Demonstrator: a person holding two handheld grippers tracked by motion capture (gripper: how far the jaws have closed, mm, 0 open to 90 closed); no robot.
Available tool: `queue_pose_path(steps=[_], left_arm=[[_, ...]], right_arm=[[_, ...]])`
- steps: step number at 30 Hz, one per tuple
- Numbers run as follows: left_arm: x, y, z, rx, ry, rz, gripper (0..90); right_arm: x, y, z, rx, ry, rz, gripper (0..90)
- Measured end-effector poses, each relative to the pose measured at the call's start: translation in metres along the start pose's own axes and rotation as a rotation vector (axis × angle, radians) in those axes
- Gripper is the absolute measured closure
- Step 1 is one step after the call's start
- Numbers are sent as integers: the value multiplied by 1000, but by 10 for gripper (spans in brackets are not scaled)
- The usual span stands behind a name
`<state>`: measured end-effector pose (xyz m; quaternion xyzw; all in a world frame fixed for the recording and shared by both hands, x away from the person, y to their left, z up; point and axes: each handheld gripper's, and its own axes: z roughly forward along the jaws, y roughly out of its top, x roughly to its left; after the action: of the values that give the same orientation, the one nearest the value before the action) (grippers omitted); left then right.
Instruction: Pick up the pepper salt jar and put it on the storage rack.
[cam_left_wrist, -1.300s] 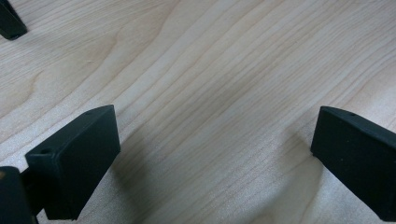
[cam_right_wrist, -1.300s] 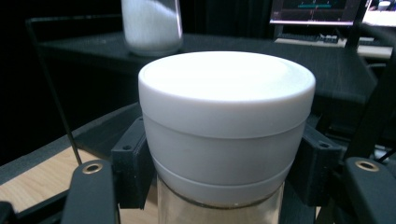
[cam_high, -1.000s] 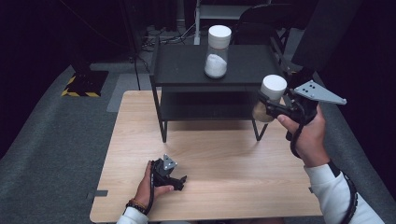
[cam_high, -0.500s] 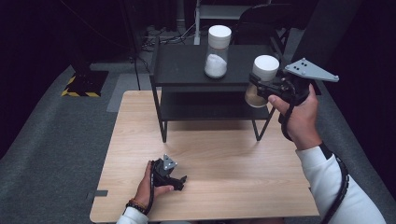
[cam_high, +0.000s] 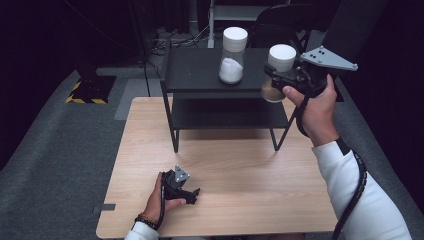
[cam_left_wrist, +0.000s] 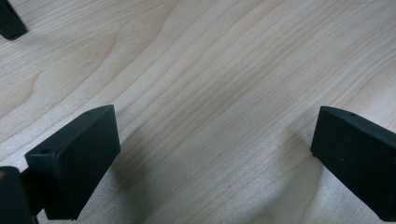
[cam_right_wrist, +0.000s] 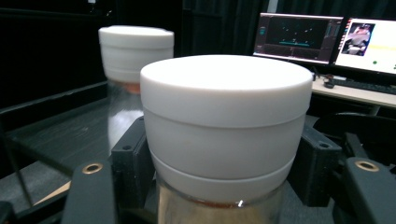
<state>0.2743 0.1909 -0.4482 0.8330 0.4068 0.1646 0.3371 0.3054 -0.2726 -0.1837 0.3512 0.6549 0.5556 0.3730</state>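
Since a second ago we've swung the right gripper up and left: its jaws clamp the brown-filled jar just above the shelf, beside the white-filled jar, likely for placing. Left gripper rests on the table, jaws wide, empty.

Two white-lidded jars; one black shelf; two monitors.

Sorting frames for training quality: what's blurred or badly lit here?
Right gripper view: held jar sharp, far jar soft, monitors glaring. High view: surroundings very dark, wooden table evenly lit. Left gripper view: wood grain crisp, soft shadows beside the jaws.
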Motion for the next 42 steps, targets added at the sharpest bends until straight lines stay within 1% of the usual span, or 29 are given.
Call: queue_pose_path(steps=[9, 19, 24, 29, 36, 39, 42], left_arm=[[0, 0, 0, 2, -1, 1, 8], [0, 0, 0, 2, -1, 1, 8], [0, 0, 0, 2, -1, 1, 8], [0, 0, 0, 3, -1, 1, 8], [0, 0, 0, 2, -1, 2, 8], [0, 0, 0, 2, -1, 1, 8], [0, 0, 0, 3, -1, 2, 8]], right_arm=[[-4, 7, 13, -2, -13, 14, 340], [-8, 7, 28, -7, -36, 24, 340], [-11, 5, 35, -2, -38, 29, 340], [-13, 1, 39, -15, -39, 38, 339], [-13, -2, 39, -24, -34, 18, 338], [-13, -3, 40, -23, -41, 14, 338], [-15, -5, 39, -28, -46, 27, 337]])
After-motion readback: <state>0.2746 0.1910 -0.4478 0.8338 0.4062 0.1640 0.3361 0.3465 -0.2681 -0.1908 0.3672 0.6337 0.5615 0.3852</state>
